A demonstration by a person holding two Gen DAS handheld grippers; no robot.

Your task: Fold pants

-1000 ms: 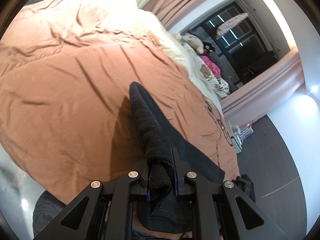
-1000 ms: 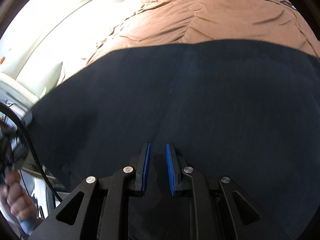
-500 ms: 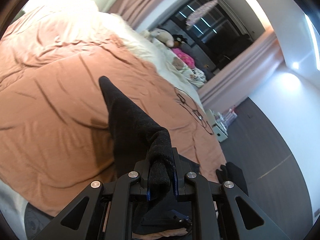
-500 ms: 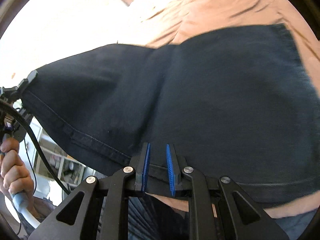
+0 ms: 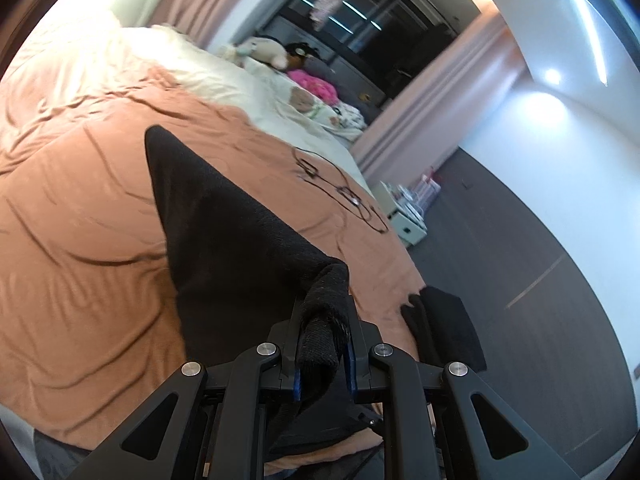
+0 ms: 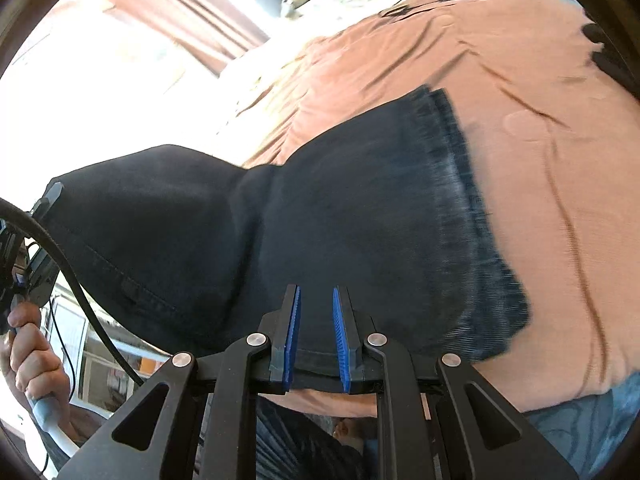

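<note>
The dark denim pants [image 5: 224,232] lie across the brown bedspread [image 5: 80,208]. My left gripper [image 5: 323,344] is shut on a bunched edge of the pants and lifts it off the bed. In the right wrist view the pants [image 6: 340,216] spread wide, their frayed hem [image 6: 472,240] to the right. My right gripper [image 6: 316,340] stands with its blue pads apart over the pants' near edge; no cloth is pinched between them. The other hand and the left gripper's handle [image 6: 28,280] show at the left, holding up the raised corner.
A cable and glasses [image 5: 344,196] lie on the bedspread further along. A second dark garment [image 5: 444,332] hangs over the bed's edge at the right. Soft toys and pillows [image 5: 280,56] sit at the head. Grey floor [image 5: 520,264] lies to the right.
My left gripper has lifted and swung with the pants' edge in it, so more of the room shows. The right gripper has drawn back toward the near edge, and the hem has come into view.
</note>
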